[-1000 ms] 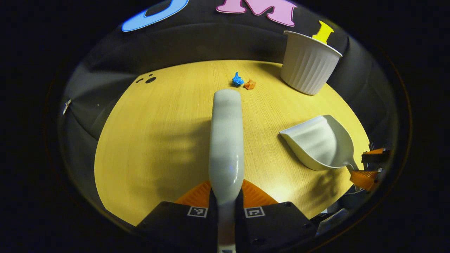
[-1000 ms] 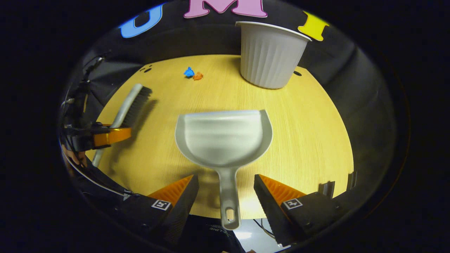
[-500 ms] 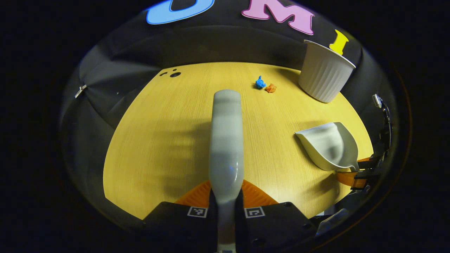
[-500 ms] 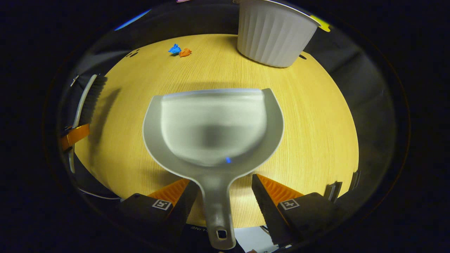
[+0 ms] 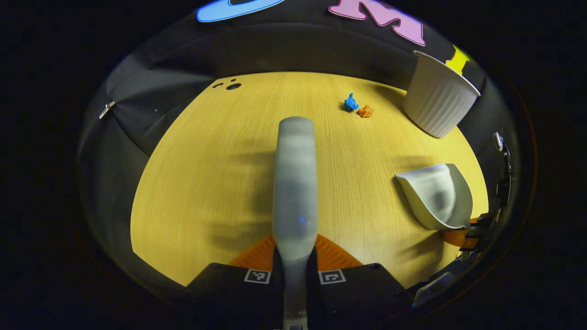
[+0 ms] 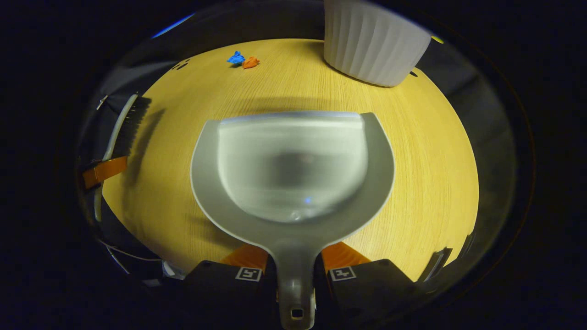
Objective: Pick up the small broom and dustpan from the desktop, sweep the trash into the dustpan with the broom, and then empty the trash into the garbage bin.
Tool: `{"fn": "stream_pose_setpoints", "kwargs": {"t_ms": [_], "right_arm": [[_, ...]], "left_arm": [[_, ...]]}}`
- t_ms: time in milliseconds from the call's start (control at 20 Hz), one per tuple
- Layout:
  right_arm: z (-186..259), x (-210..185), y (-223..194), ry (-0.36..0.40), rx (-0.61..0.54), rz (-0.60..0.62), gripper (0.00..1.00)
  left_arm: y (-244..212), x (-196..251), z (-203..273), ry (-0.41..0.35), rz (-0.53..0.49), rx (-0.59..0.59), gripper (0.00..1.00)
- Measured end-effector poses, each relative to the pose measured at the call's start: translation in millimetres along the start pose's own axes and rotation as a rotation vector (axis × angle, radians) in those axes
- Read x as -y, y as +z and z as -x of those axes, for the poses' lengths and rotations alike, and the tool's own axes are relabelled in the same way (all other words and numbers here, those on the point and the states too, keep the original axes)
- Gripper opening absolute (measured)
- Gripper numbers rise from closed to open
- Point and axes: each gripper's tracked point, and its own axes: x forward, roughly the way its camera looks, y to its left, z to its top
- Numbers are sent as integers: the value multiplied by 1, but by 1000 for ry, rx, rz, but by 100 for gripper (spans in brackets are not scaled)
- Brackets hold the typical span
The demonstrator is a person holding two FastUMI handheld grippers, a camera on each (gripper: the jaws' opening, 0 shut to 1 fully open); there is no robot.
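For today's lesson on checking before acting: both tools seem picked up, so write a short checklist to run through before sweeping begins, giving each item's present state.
1. Left tongs shut on the broom handle: ok.
2. Right tongs shut on the dustpan handle: ok.
3. Dustpan empty: ok.
4. Blue scrap and orange scrap lie together on the desktop: ok.
5. Garbage bin upright beside the scraps: ok.
6. Broom bristles touching the desktop: cannot tell.

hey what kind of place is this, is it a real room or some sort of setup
Likely a staged recording booth, not a lived-in room: a black cloth wall closes in one wooden desktop, which holds just a white bin and two scraps of trash.
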Motion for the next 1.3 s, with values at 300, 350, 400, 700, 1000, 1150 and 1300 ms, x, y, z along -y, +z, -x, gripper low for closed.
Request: {"fn": "stream_pose_setpoints", "kwargs": {"t_ms": [300,350,400,700,1000,1150,1300], "right_arm": [[0,9,3,57,-28,67,34],[0,13,3,57,-29,87,34],[1,16,3,62,-27,98,33],[3,35,10,80,-35,172,33],[1,49,23,87,-35,192,33],[-4,52,30,91,-33,205,33],[-3,53,29,96,-32,212,36]], "left_arm": [[42,-5,-26,6,-41,-17,24],[52,-6,-32,6,-55,-18,24],[64,-7,-37,5,-67,-15,24],[140,-9,-78,8,-179,-8,24],[200,7,-130,17,-382,-15,24],[214,29,-145,-21,-532,-29,24],[221,51,-155,-65,-644,-41,26]]}}
